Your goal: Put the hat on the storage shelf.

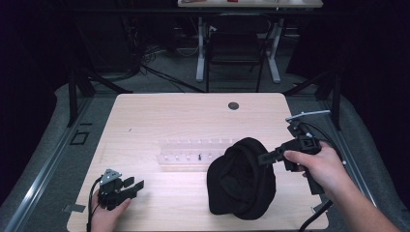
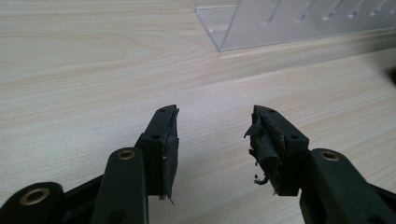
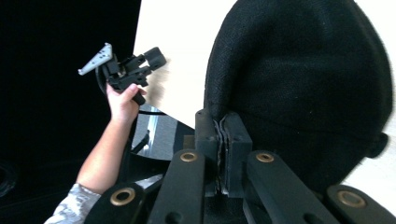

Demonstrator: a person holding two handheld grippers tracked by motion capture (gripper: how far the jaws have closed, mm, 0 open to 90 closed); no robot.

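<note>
**High view: black knit hat pinched at its edge by the right gripper, left gripper idle**

High view shows a light wooden table [image 1: 159, 116] with a black knit hat [image 1: 241, 179] lying on its right half, near the front edge. The right gripper [image 1: 270, 155], held in the person's right hand [image 1: 321, 166], reaches in from the right and meets the hat's upper right edge. Just behind and left of the hat lies a clear plastic rack [image 1: 193, 150] with small slots.

From the right gripper view, the two black jaws are pressed together with a fold of the hat's fabric clamped between the pads [image 3: 224, 140]; the rest of the hat [image 3: 303, 84] bulges up beyond them over the pale tabletop.

At the front left corner of the table, the left gripper [image 1: 133, 186] sits low in the person's left hand [image 1: 109, 212], well apart from the hat. The left gripper view shows its jaws spread wide with nothing between them, bare wood beneath, worn and frayed pads [image 2: 266, 144], and a corner of the clear rack [image 2: 280, 23] farther off.

On the floor beyond the table stands a dark chair [image 1: 234, 48].
</note>
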